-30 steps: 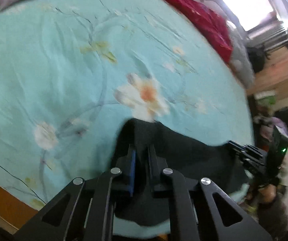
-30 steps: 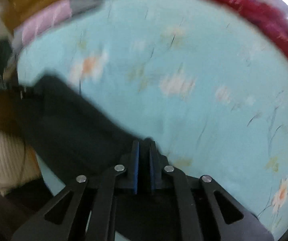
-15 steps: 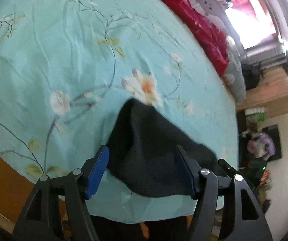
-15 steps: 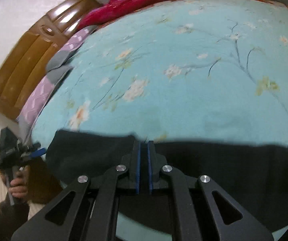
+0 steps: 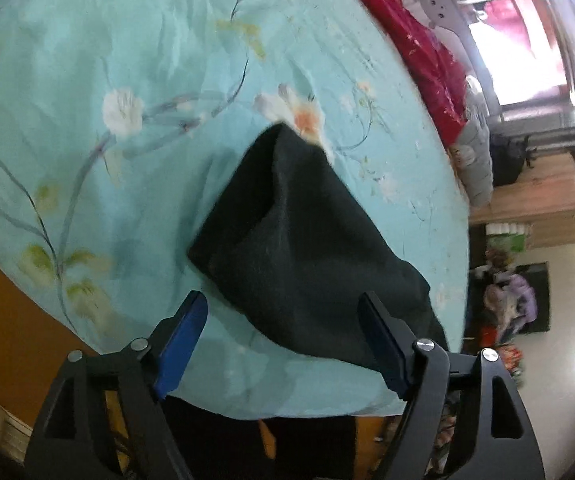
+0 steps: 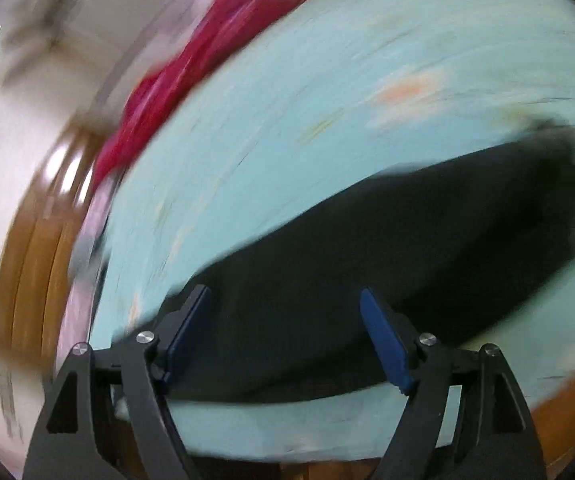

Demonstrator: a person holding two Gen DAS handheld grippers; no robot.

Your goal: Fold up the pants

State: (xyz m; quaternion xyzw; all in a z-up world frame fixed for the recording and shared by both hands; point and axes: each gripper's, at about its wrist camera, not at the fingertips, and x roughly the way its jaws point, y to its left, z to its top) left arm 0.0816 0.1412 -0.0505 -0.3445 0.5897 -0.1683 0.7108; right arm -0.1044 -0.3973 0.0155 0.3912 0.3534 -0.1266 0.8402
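Dark pants lie bunched on the turquoise flowered bedsheet, near the bed's front edge. My left gripper hovers just before their near end, its jaws opening, blue pads wide apart and touching no cloth. In the badly blurred right wrist view the pants stretch as a long dark band across the sheet. My right gripper is over the band's near edge, jaws opening, pads clear of the fabric.
A red quilt and a grey bundle lie along the bed's far side. A wooden bed frame borders the sheet at lower left. A wooden headboard and the red quilt show blurred.
Both grippers, shut on the pants a second ago, have let go; the left opened first, the right just now. The right gripper swung fast sideways and rolled. The pants dropped onto the sheet.
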